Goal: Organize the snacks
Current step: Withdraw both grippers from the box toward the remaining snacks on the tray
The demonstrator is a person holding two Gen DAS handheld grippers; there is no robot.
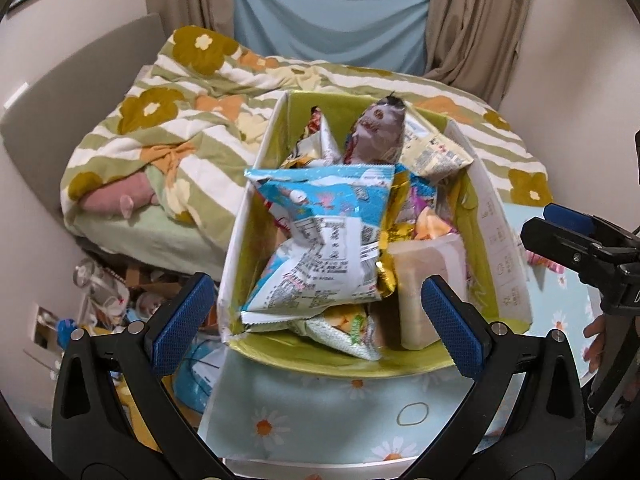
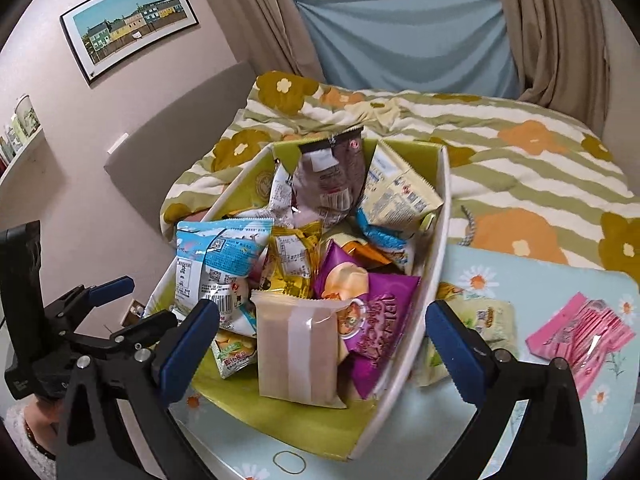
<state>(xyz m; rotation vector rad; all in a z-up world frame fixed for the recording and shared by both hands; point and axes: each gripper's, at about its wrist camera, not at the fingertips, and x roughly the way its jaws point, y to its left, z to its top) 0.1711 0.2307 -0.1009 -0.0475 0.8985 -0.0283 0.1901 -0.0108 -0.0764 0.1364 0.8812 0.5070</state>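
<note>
An open cardboard box (image 1: 506, 248) with a green inside stands on the table and is full of snack packets; it also shows in the right wrist view (image 2: 434, 248). A blue-and-white packet (image 1: 320, 240) lies on top at the left. A beige wafer pack (image 2: 296, 352) leans at the near end beside a purple packet (image 2: 376, 332). Outside the box on the right lie a pale green packet (image 2: 484, 320) and a pink packet (image 2: 580, 332). My left gripper (image 1: 318, 322) is open and empty in front of the box. My right gripper (image 2: 322, 350) is open and empty, its jaws either side of the wafer pack.
The table (image 2: 520, 272) has a light blue daisy cloth. A yellow rubber band (image 2: 289, 461) lies on it near me. A bed (image 2: 520, 152) with a green striped flower blanket is just behind. Clutter (image 1: 108, 300) lies on the floor at left.
</note>
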